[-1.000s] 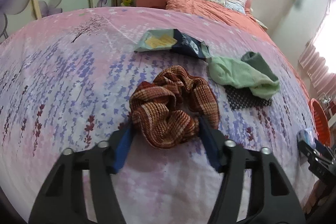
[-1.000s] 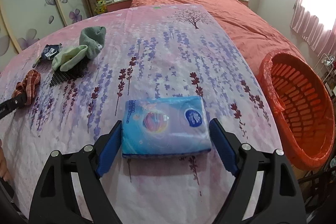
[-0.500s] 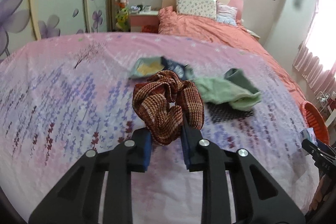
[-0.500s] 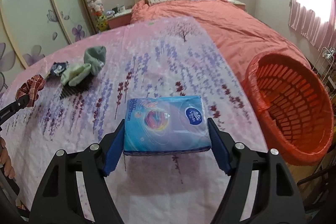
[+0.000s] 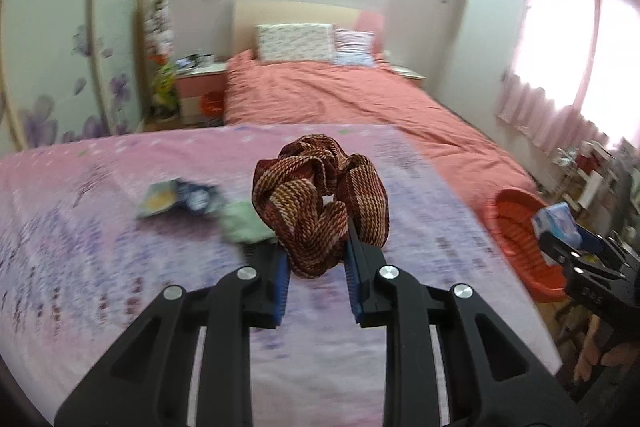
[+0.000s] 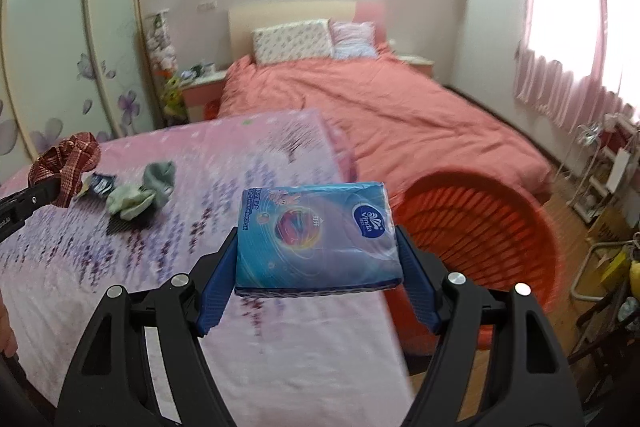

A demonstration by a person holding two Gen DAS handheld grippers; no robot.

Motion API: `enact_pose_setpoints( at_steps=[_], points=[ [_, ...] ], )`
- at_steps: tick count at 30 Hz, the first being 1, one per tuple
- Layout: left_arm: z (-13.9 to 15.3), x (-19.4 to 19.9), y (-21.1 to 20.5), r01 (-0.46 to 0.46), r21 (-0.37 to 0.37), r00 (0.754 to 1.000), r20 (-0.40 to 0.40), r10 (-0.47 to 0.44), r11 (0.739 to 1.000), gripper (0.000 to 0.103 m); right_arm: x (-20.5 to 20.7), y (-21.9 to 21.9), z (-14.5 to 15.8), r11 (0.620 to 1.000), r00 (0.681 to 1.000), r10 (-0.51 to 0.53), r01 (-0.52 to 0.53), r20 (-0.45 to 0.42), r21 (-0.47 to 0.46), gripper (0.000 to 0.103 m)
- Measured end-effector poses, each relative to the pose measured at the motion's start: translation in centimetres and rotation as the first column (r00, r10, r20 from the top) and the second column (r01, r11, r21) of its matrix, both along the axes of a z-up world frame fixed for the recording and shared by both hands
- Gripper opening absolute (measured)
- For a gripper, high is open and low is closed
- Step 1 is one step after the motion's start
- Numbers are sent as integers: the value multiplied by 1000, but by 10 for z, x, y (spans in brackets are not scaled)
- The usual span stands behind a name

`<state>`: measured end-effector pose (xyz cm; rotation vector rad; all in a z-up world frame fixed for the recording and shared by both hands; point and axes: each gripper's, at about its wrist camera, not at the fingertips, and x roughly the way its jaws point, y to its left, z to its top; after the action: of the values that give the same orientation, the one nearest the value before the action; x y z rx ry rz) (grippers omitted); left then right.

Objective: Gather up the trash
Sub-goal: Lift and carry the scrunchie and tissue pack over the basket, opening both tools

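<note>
Blur smears the bed litter (image 5: 176,197), likely wrappers; left tongs (image 5: 316,267) clench scrunchie (image 5: 320,199), right tongs (image 6: 316,283) tissues (image 6: 316,235).

The left gripper (image 5: 316,263) has closed its jaws on the plaid cloth (image 5: 320,203) and lifted it off the bed; the right gripper (image 6: 316,267) has raised the tissue pack (image 6: 316,235) beside the red basket (image 6: 500,227).

Black gripper (image 5: 316,267) frame, blue pads, silver screws
</note>
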<state>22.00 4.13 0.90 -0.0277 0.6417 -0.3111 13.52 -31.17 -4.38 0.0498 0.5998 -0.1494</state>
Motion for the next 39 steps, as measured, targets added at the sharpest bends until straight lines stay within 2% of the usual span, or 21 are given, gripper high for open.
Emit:
enact_pose_setpoints(
  at_steps=[6,10,20,27,29,33,39],
  points=[
    [11,-4,-69,144,-21,989,19,-144,989,24,-15,-35,16,996,994,-84,86,67,-33,73],
    [10,-7,-113,232,-32,973,19,-232,972,24,-18,-63,22,989,985,-148,150,94,-18,73],
    [-3,-4,-224,419,-25,908,13,-419,908,24,-12,-143,14,954,952,-288,276,102,116,73],
    [-27,7,-288,490,-2,871,-32,-489,872,25,-7,-181,1,932,941,-327,305,93,194,73],
    [-36,13,-304,504,11,863,-49,-503,864,30,-5,-189,-3,929,939,-332,309,89,205,73],
    [-53,22,-317,483,49,874,-76,-479,874,51,2,-205,-13,923,946,-317,292,67,251,77],
    [-66,33,-296,425,73,903,-106,-417,902,60,1,-202,-19,924,948,-316,299,40,237,82]
  ],
)
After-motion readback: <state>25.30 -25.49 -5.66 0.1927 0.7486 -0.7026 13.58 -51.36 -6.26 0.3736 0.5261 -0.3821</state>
